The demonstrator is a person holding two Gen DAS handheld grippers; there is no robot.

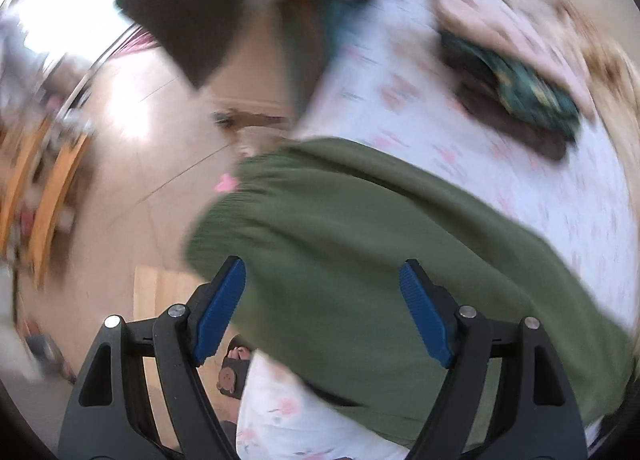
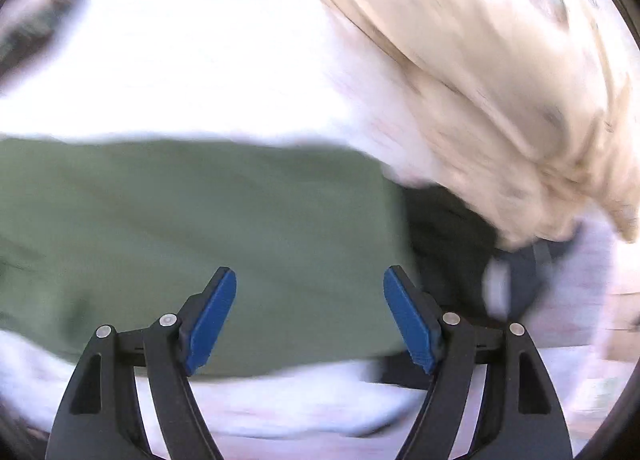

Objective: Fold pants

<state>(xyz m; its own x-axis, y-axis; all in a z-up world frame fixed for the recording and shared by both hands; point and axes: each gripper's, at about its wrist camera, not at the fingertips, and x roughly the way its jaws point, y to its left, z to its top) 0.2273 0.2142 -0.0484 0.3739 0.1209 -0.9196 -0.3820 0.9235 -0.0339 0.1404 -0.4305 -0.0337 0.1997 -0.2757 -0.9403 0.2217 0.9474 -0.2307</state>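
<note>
1. Looking down from the left wrist, the left tongs (image 1: 322,312) stand spread, blue pads apart with nothing pinched, hovering over the green pants (image 1: 360,252). The pants lie flat on a bed (image 1: 520,188) covered by a white, pink-printed sheet, their gathered waistband at the bed's edge beside the tiled floor (image 1: 132,164). A dark patterned garment (image 1: 516,92) lies farther up the bed.
2. Seen from the right wrist, the right tongs (image 2: 310,316) are also spread and empty above the pants (image 2: 200,228), whose end lies near a dark cloth (image 2: 444,244) and a beige blanket (image 2: 500,92). Both views are blurred.
</note>
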